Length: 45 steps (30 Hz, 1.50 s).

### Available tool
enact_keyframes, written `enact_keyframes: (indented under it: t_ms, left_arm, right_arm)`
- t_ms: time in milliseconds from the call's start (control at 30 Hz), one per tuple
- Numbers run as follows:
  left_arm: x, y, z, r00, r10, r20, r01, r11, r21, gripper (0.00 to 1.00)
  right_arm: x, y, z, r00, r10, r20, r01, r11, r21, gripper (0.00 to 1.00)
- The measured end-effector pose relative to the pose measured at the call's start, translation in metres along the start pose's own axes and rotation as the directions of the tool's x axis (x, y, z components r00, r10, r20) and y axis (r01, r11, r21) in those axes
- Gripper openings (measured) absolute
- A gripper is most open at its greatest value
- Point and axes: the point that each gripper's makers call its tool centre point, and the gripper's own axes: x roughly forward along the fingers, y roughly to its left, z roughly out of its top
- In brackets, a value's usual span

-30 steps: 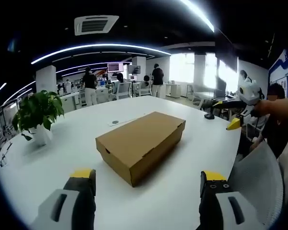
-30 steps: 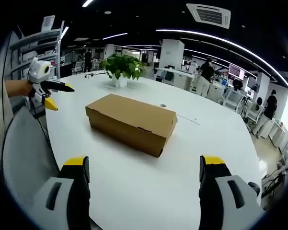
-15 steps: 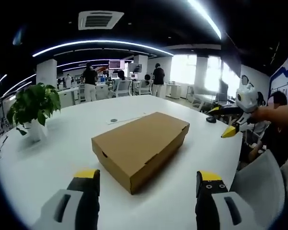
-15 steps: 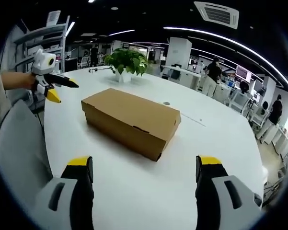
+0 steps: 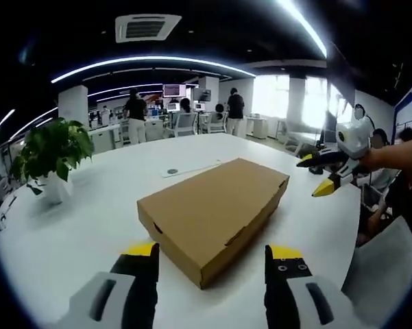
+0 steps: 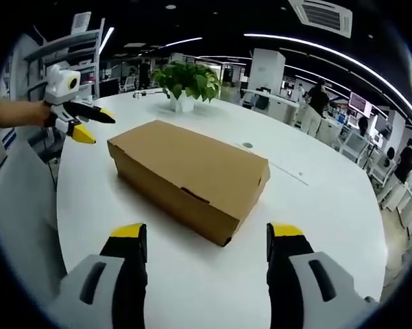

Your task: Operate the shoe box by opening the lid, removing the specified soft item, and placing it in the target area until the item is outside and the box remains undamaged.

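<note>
A closed brown cardboard shoe box (image 5: 216,212) (image 6: 190,175) lies in the middle of a white round table (image 5: 89,219) (image 6: 315,219). My left gripper (image 5: 211,255) stands open just short of the box's near corner, nothing between its yellow-tipped fingers. My right gripper (image 6: 206,236) is open too, facing the box's long side from close by. In the left gripper view the right gripper (image 5: 323,174) hovers at the right past the box. In the right gripper view the left gripper (image 6: 89,123) hovers at the left by the box's end. The box's contents are hidden.
A potted green plant (image 5: 49,156) (image 6: 185,82) stands on the table beyond the box. A small dark disc (image 5: 172,171) lies on the tabletop behind the box. Several people stand among desks in the background. A grey chair back (image 6: 24,205) sits at the table's edge.
Both views have closed in on the box, which now looks larger. Both grippers' jaws have narrowed somewhat but stay open. The box has not moved.
</note>
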Motion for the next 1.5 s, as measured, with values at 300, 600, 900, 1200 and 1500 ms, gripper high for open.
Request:
enact_keyframes:
  t_ms: [300,600,900,1200,1500]
  left_arm:
    - [0.015,0.0,-0.013,0.999,0.026,-0.033,-0.027,0.999,-0.037,0.61]
    - [0.029,-0.002,-0.019,0.997,0.05,-0.062,-0.054,0.997,-0.062,0.58]
    - [0.03,0.006,-0.021,0.993,0.086,-0.081,-0.088,0.996,-0.028,0.46]
    - [0.031,0.007,-0.021,0.992,0.096,-0.084,-0.098,0.995,-0.026,0.43]
    - [0.027,0.016,-0.023,0.991,0.071,-0.114,-0.073,0.997,-0.013,0.42]
  right_arm:
    - [0.027,-0.006,0.0,0.998,0.044,-0.036,-0.044,0.999,-0.006,0.62]
    - [0.041,-0.016,-0.001,0.996,0.066,-0.057,-0.065,0.998,0.013,0.55]
    - [0.048,-0.019,-0.001,0.996,0.06,-0.061,-0.058,0.998,0.031,0.45]
    - [0.047,-0.018,-0.002,0.997,0.047,-0.065,-0.045,0.998,0.044,0.44]
    - [0.047,-0.008,-0.001,0.996,0.041,-0.079,-0.036,0.997,0.065,0.43]
